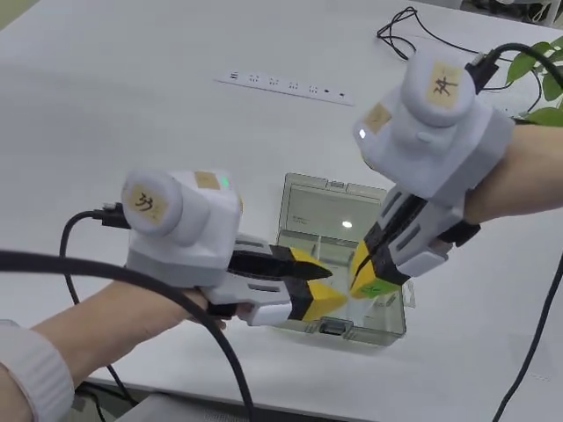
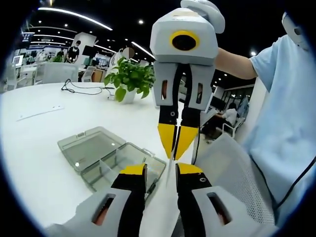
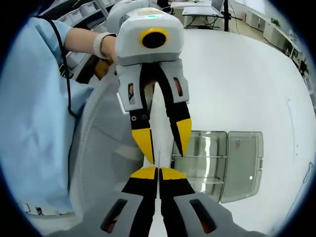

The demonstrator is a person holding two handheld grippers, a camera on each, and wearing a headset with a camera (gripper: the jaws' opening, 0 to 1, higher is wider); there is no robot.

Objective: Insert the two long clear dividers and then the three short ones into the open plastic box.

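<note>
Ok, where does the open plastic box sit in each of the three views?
Head view: open plastic box low centre, partly behind the left tool and right tool.
Left gripper view: lower left, left of the left tool's jaws.
Right gripper view: right of centre, right of the right tool's jaws.
Shared landmark: the right tool's shut yellow tips, apparently pinching a thin clear divider, facing the left tool's open tips.

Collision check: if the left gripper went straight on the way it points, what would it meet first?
Likely the thin clear divider pinched by the right gripper, close ahead; depth unclear.
</note>
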